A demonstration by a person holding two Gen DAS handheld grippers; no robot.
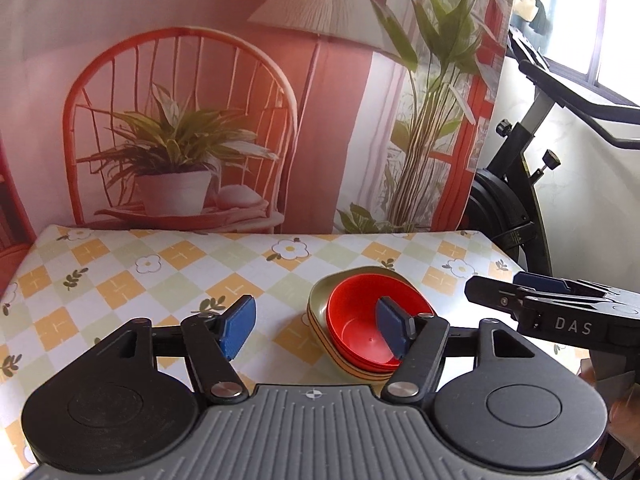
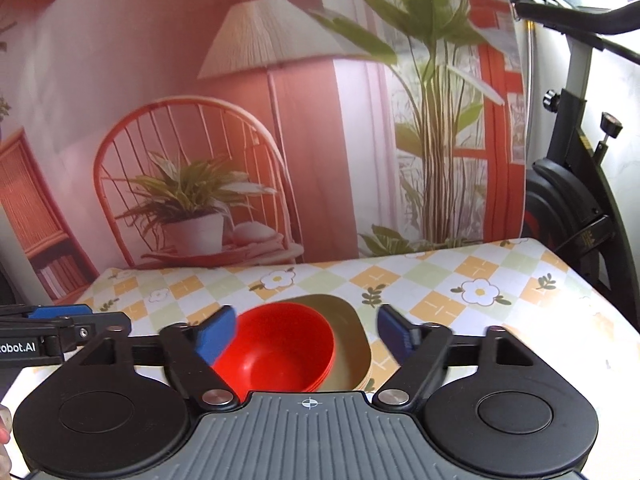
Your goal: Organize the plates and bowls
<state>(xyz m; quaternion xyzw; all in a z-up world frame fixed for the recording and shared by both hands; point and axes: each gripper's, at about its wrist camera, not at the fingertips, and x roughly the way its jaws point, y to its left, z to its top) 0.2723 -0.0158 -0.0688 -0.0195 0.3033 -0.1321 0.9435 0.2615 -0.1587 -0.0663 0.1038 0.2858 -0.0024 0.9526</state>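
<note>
Nested red bowls [image 1: 362, 316] sit inside a stack of olive-green plates [image 1: 320, 294] on the checked tablecloth. My left gripper [image 1: 316, 326] hovers open just in front of them, its right blue pad over the bowl's near rim and nothing between the fingers. In the right wrist view the same red bowls [image 2: 280, 350] and green plates [image 2: 350, 332] lie directly ahead, and my right gripper [image 2: 306, 338] is open above them, holding nothing. The right gripper [image 1: 556, 304] also shows at the right edge of the left wrist view.
The table [image 1: 160, 264] with its flowered cloth stretches left and back to a printed backdrop [image 1: 240, 100] of a chair, lamp and plants. An exercise bike [image 1: 520, 184] stands past the table's right edge. The other gripper's tip [image 2: 60, 326] shows at the left.
</note>
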